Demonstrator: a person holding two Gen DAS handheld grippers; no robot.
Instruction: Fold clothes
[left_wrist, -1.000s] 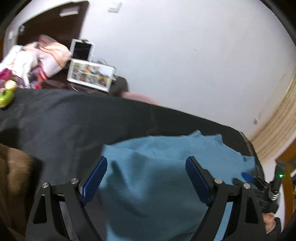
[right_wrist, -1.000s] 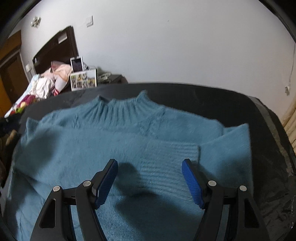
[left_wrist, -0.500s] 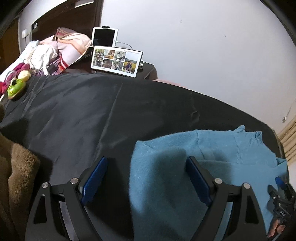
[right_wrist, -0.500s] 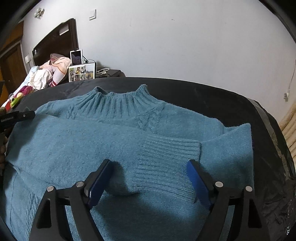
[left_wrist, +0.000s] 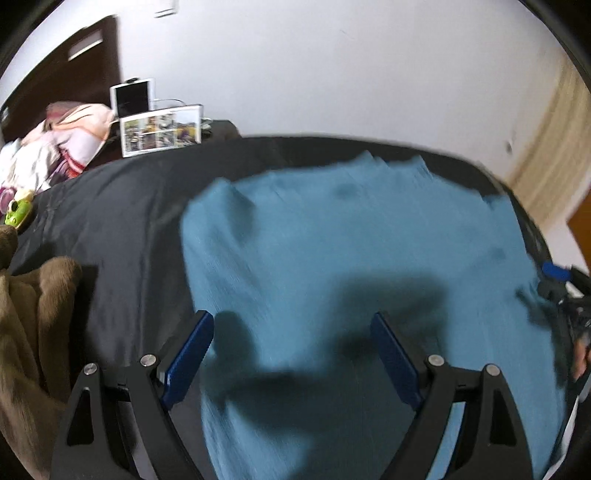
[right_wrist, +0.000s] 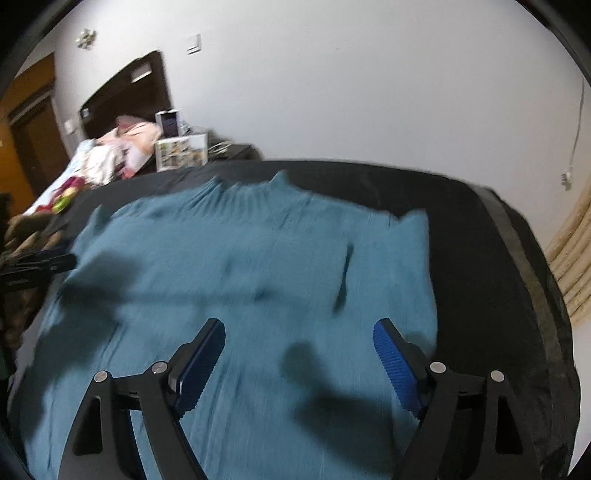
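Left gripper (left_wrist: 291, 354) and right gripper (right_wrist: 299, 354) — jaws wide, angled downward.

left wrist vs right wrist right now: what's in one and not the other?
Left wrist only: a brown furry fabric heap at the table's near-left, and the right tongs at the frame's right edge.

Right wrist only: the teal knit sweater's ribbed collar, a white wall switch, a dangling cable on the right wall, and the left tongs at the left edge.

Both: the sweater flat on the black table cover, the photo collage frame, the pink-and-white bedding pile; each view's own tongs open and empty.
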